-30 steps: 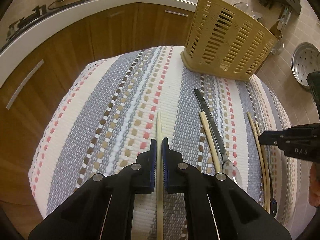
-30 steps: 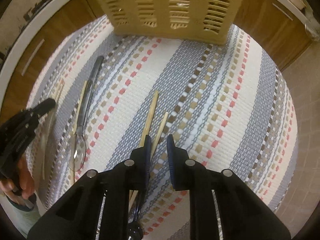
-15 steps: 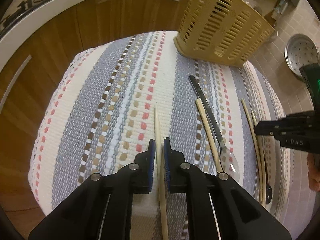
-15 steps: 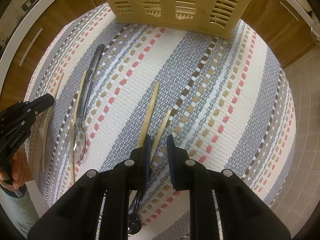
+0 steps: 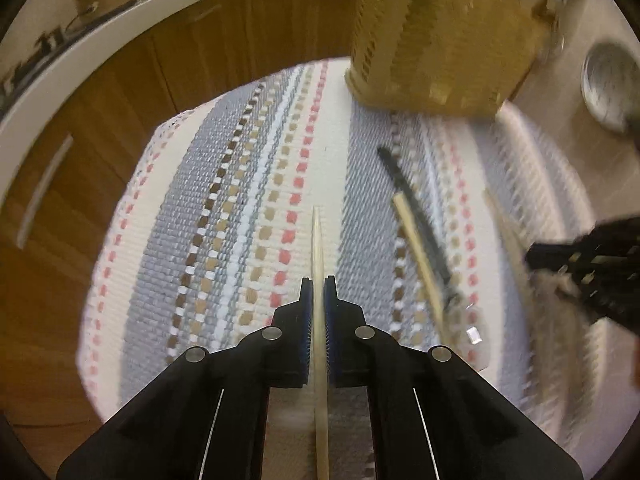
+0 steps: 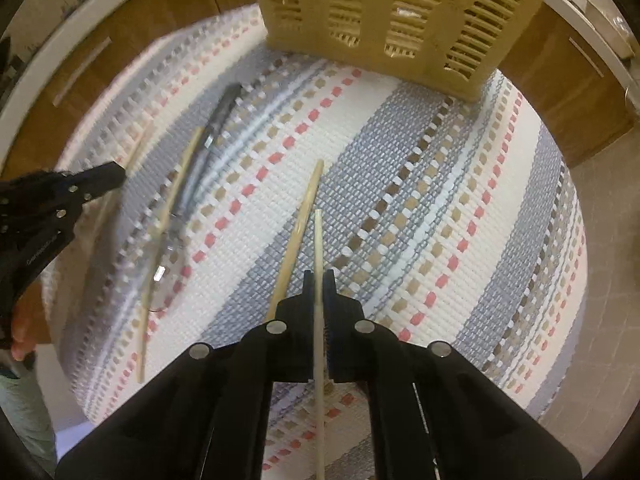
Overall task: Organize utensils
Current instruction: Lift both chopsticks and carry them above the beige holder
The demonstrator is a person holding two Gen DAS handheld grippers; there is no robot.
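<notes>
My left gripper is shut on a pale wooden chopstick and holds it above the striped mat. My right gripper is shut on another chopstick that points forward between its jaws. A second chopstick lies on the mat just left of it. A spoon with a dark handle and a chopstick lie further left; both also show in the left wrist view, the spoon and the chopstick. The tan slotted utensil basket stands at the far edge of the mat.
The mat covers a small round table with wooden cabinets and a white countertop behind. A metal steamer plate lies on the tiled floor at the right. The left gripper appears at the left edge of the right wrist view.
My right gripper has closed on a chopstick and lifted it off the mat. My left gripper has risen a little with its chopstick. Both views are blurred from motion.
</notes>
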